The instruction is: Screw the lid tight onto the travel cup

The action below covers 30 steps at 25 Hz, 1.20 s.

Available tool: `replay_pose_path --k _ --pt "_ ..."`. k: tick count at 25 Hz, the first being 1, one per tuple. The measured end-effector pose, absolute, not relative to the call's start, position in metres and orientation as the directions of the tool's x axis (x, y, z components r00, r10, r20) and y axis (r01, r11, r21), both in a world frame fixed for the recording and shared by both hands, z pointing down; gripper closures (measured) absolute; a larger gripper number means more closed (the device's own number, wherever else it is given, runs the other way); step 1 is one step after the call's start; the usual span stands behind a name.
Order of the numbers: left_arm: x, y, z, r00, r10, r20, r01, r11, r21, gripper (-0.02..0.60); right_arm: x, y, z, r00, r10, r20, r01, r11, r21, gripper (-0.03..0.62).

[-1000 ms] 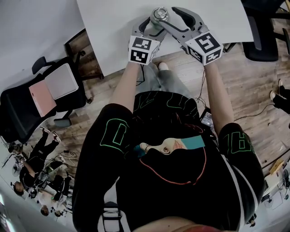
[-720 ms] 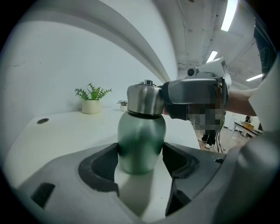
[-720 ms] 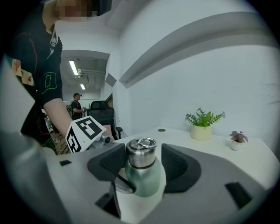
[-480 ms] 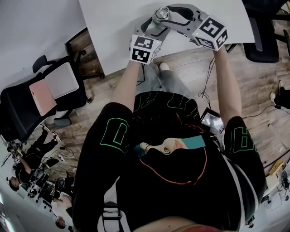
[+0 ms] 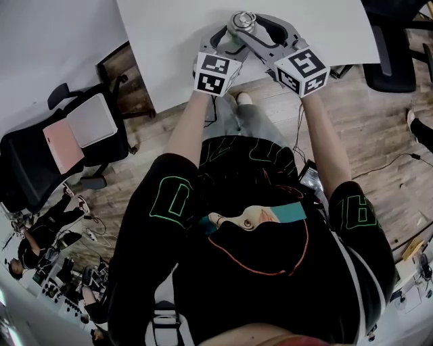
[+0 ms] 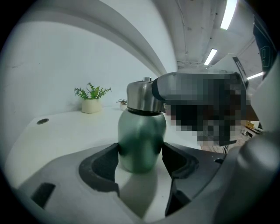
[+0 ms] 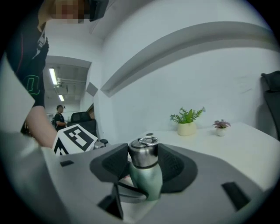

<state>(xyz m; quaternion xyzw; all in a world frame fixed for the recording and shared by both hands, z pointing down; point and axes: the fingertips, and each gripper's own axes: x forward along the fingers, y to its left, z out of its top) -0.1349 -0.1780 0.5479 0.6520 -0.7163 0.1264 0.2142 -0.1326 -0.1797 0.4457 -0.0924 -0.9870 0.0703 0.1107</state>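
Observation:
The green travel cup (image 6: 141, 140) stands upright on the white table (image 5: 169, 40) with its steel lid (image 6: 142, 97) on top. My left gripper (image 6: 140, 159) is shut on the cup's green body, one pad pressing each side. My right gripper (image 7: 142, 159) reaches in at lid height. Its jaws are closing, and the pads sit against both sides of the lid (image 7: 143, 153), above the green body (image 7: 148, 183). In the head view both grippers meet at the lid (image 5: 241, 20) near the table's front edge.
A potted plant (image 6: 92, 98) and a smaller one (image 7: 221, 127) stand at the table's far side. A round cable hole (image 6: 42, 121) is in the tabletop. Office chairs (image 5: 67, 149) (image 5: 396, 61) stand on the wooden floor on both sides. A person (image 7: 60, 114) stands far behind.
My right gripper swung out to the upper right around the lid, then came back toward me. The left gripper and the cup have stayed in place.

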Motion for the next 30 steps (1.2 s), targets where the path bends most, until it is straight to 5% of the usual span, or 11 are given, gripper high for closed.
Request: replay_pose_path --k 7,11,30 --pt "-0.136 -0.175 0.548 -0.063 -0.878 0.475 -0.989 0.120 0.091 0.261 -0.131 -0.176 0.447 -0.971 -0.116 0.209 -0.150 0.977 -0.152 0.375" --pt "-0.136 -0.173 0.550 -0.068 -0.875 0.480 -0.989 0.123 0.084 0.261 -0.132 -0.175 0.449 -0.965 -0.167 0.202 -0.200 0.967 -0.158 0.372" --pt "-0.134 -0.176 0.552 -0.065 -0.870 0.488 -0.990 0.119 0.081 0.262 -0.119 -0.181 0.449 -0.862 0.350 0.367 0.402 0.913 0.074 0.347"
